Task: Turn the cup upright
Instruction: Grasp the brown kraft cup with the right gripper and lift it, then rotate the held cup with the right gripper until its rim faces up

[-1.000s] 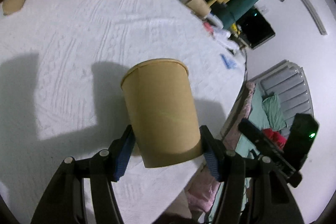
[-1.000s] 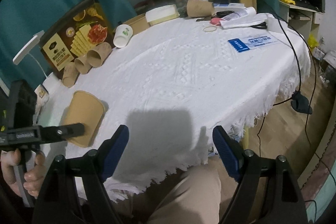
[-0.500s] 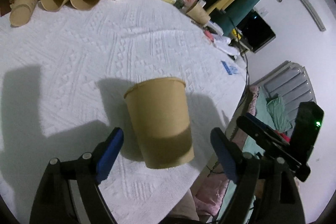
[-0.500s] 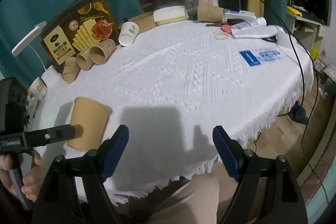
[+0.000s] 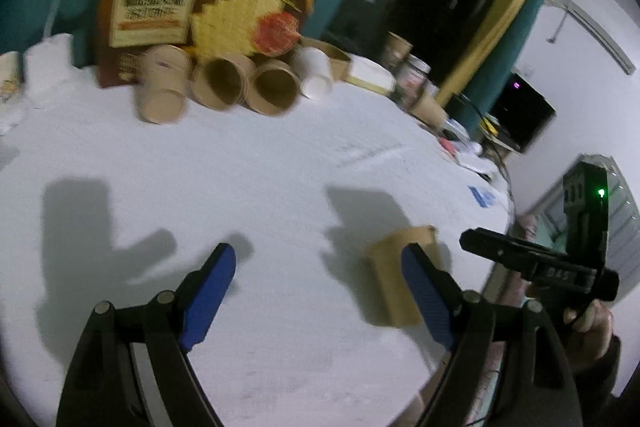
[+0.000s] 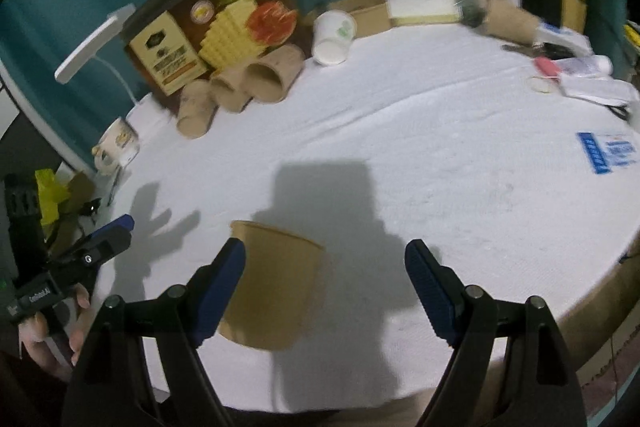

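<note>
Standing upright, one brown paper cup (image 6: 276,283) sits rim-up on the white tablecloth (image 6: 440,167), near the table's front edge. Left view shows the same cup (image 5: 400,279) off to the right, partly behind the right finger.

Left gripper (image 5: 320,295): jaws spread wide, nothing between them, only bare cloth. Released. Right gripper (image 6: 326,293): jaws also spread wide, holding nothing; its left finger overlaps the cup in the picture, contact can't be confirmed.

Count at the far edge:
- 3 brown cups lying on their sides (image 6: 236,87), in a row, touching each other, against one snack box (image 6: 212,35) standing upright.
- 1 white cup (image 6: 334,37) on its side, just right of them.
- 1 more brown cup (image 6: 512,21) lying down at the far right, near 1 white box (image 6: 424,7).
- 1 mug (image 6: 116,145) at the left edge.
- 1 blue-and-white card (image 6: 608,151) flat on the cloth, right side.

Both views are motion-blurred; small clutter at the far right isn't countable.
</note>
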### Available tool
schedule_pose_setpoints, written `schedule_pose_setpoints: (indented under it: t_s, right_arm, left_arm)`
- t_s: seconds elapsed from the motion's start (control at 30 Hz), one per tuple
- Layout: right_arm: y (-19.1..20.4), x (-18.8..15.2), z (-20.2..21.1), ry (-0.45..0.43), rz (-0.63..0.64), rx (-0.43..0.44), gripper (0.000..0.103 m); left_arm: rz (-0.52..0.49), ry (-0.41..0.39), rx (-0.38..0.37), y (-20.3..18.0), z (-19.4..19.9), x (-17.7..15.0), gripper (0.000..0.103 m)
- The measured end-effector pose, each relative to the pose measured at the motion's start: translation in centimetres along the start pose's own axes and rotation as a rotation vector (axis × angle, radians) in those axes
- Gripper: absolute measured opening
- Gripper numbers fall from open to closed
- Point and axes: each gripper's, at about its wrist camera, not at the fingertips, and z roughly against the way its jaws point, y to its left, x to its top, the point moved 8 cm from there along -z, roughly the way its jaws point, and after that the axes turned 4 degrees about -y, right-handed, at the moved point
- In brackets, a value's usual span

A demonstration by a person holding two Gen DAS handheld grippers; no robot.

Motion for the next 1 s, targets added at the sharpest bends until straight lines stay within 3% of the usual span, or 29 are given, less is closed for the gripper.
schedule_pose_setpoints:
  t_s: [0.33,0.63,0.8,0.87,1.0]
  right_arm:
    - [2.5,-0.4,-5.1,0.175,0.002,0.053,0.080]
    - [3.8,-1.7,-7.7,0.288,0.006,0.091,0.080]
    - [4.1,-2.2,-8.2,0.297,0.001,0.105,0.079]
    - [4.3,-2.2,-8.2,0.300,0.011,0.112,0.067]
    - [5.0,-2.2,-7.7,0.295,0.051,0.106,0.067]
  left_arm:
    - [0.024,-0.050,0.075,4.8,2.1,0.3,0.085]
    - [0.041,-0.047,0.071,6.2,2.4,0.1,0.085]
    - [0.050,-0.049,0.064,6.4,2.4,0.3,0.085]
    - [0.051,-0.048,0.062,6.4,2.4,0.3,0.085]
    - [0.054,-0.042,0.055,6.4,2.2,0.3,0.085]
